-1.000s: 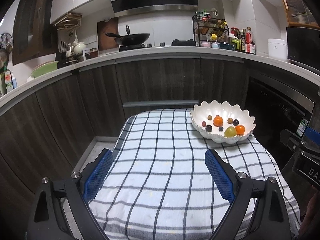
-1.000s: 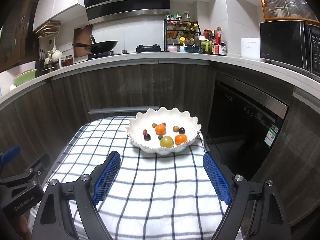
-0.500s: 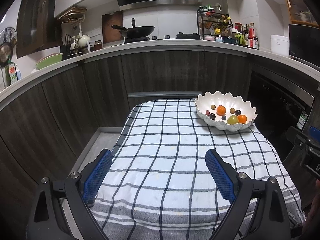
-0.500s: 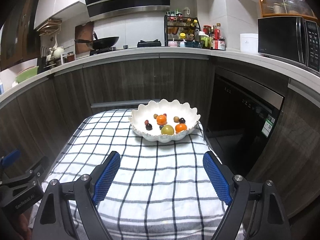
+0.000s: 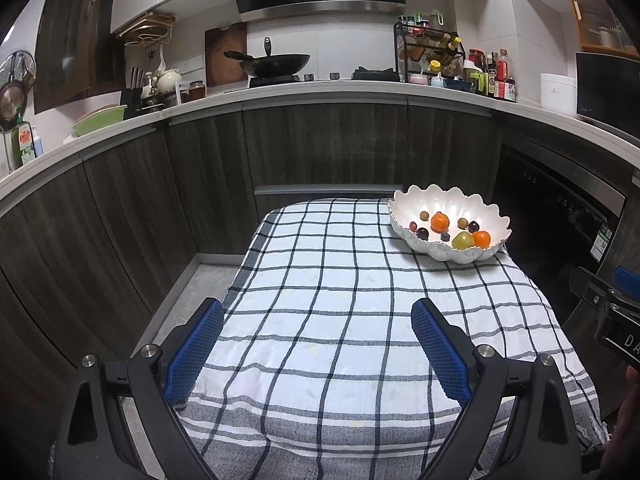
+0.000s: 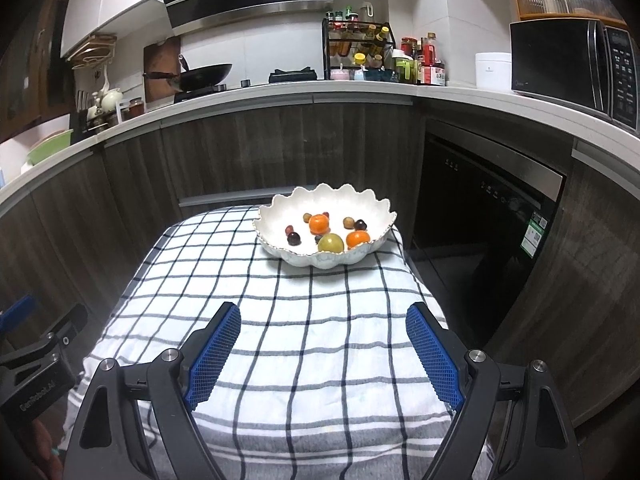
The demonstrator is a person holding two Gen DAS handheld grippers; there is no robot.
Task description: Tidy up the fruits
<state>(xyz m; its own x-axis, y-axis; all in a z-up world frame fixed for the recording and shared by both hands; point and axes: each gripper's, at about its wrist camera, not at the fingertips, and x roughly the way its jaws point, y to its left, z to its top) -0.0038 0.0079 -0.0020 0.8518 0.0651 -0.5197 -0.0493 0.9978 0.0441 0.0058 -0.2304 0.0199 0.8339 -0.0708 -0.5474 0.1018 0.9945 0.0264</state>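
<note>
Both tongs, left tongs (image 5: 316, 316) and right tongs (image 6: 323, 320), gape wide, empty; "GenRobot.AI" marks the left body.

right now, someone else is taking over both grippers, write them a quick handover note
Left gripper: open, empty, above the near part of the checked cloth.
Right gripper: open, empty, also above the cloth, pointing toward the bowl.
Fruit: all of it lies in the white scalloped bowl at the far right of the cloth: two oranges, a yellow-green fruit and several small dark and brownish ones. None lies on the cloth.
Done: nothing visibly sorted or lifted out.
Left: the whole sorting job; no second container is in view, so where the fruit should go cannot be told.
</note>
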